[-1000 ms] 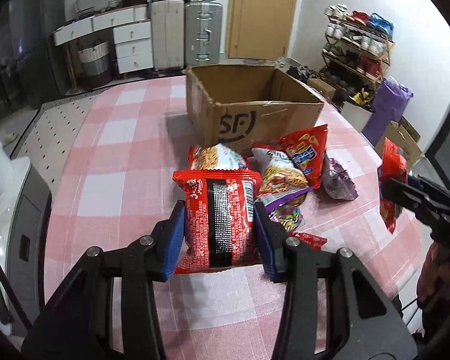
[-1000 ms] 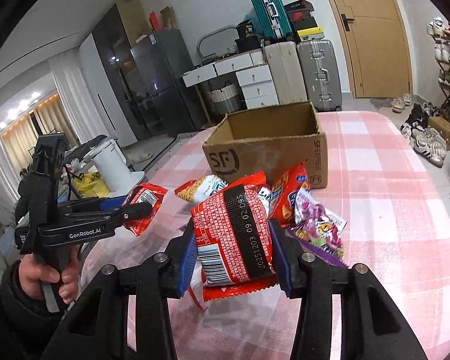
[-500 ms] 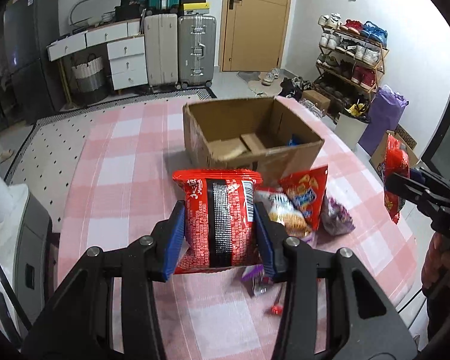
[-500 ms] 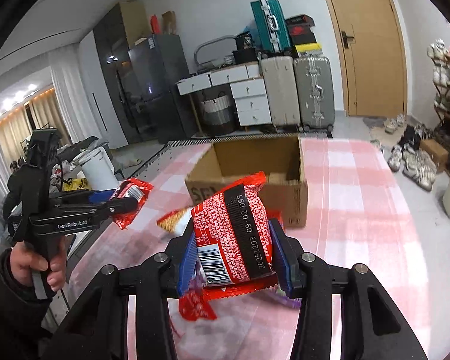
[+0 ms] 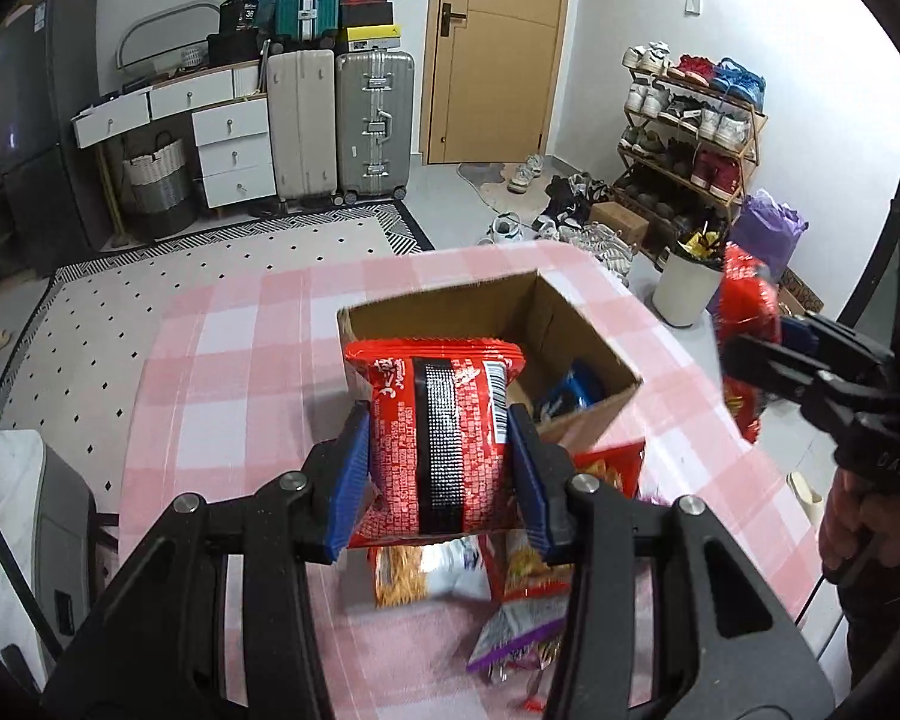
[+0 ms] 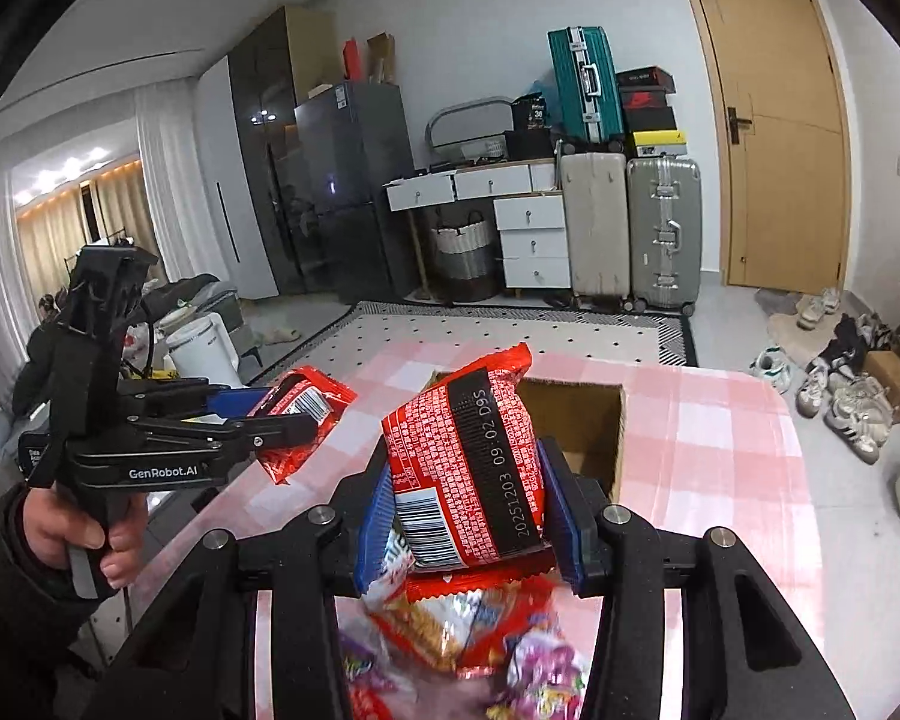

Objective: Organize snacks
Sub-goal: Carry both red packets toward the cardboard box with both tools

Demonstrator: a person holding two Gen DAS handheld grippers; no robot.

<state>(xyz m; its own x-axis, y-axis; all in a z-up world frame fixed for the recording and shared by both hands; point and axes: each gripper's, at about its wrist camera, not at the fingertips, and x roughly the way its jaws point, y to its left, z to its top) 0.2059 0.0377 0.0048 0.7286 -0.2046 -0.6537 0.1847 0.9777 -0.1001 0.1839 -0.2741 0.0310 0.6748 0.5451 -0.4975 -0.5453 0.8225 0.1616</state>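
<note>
My left gripper (image 5: 438,450) is shut on a red instant-noodle pack (image 5: 444,396), held above the near rim of the open cardboard box (image 5: 570,324). A blue packet (image 5: 570,390) lies inside the box. My right gripper (image 6: 468,498) is shut on a second red noodle pack (image 6: 468,456), also raised just short of the box (image 6: 600,420). Each view shows the other gripper from the side: right gripper (image 5: 750,354), left gripper (image 6: 282,426). Loose snack bags (image 5: 438,570) lie on the pink checked table (image 5: 240,360) beneath both grippers.
The table's rounded far edge lies just beyond the box. A white bin (image 5: 687,288) and a shoe rack (image 5: 690,138) stand on the floor to the right. Suitcases (image 5: 372,126) and white drawers (image 5: 234,150) line the back wall by the door (image 5: 492,48).
Both grippers have risen and moved forward toward the box with their noodle packs. The snack pile has slid beneath them, and the box's inside now shows from above.
</note>
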